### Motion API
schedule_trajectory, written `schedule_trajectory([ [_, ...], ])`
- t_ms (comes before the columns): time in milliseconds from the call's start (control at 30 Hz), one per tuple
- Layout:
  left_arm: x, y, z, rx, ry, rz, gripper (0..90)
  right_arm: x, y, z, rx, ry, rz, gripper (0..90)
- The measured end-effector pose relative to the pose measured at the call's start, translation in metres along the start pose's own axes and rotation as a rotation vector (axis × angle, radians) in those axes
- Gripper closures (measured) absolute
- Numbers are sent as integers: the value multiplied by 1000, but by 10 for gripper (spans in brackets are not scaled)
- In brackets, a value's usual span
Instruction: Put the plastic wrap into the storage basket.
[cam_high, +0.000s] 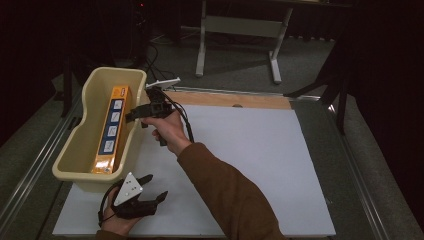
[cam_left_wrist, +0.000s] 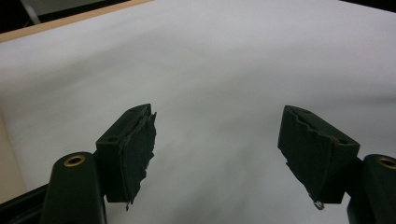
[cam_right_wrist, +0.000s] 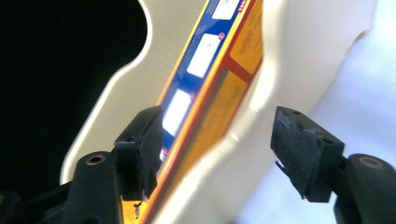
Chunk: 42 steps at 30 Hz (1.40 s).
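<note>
At frame left, the long orange-and-blue cardboard box lies inside the cream plastic tub; both claws, right claw and left claw, gape wide and empty, so placing looks done.

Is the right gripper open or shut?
Open: the right gripper has its jaws wide apart, straddling the tub's rim beside the box.

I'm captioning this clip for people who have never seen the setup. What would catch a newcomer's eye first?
The cream tub at the table's left edge stands out, with a long orange-and-blue box lying inside it. The right tool, jaws open, reaches over the tub's rim toward that box. Nearer the person, the left tool is open above the bare white sheet.
</note>
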<state>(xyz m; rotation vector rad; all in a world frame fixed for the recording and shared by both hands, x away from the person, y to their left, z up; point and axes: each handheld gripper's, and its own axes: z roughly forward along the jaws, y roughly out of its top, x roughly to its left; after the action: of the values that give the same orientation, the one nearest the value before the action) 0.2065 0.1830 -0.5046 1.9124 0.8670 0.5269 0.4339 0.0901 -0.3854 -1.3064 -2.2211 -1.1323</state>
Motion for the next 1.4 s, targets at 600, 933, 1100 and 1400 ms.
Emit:
schedule_trajectory([
  [600, -4, 2, -1, 5, 11, 23, 270, -53, -59, -72, -143, -76, -269, 146],
  [933, -2, 2, -1, 2, 30, 7, 271, -86, -103, -119, -138, -246, -457, 155],
  [1100, -2, 2, 0, 6, 41, 5, 271, -103, -131, -139, -142, -315, -514, 170],
  [1400, 0, 2, -1, 4, 71, -8, 271, -136, -194, -178, -168, -365, -541, 247],
])
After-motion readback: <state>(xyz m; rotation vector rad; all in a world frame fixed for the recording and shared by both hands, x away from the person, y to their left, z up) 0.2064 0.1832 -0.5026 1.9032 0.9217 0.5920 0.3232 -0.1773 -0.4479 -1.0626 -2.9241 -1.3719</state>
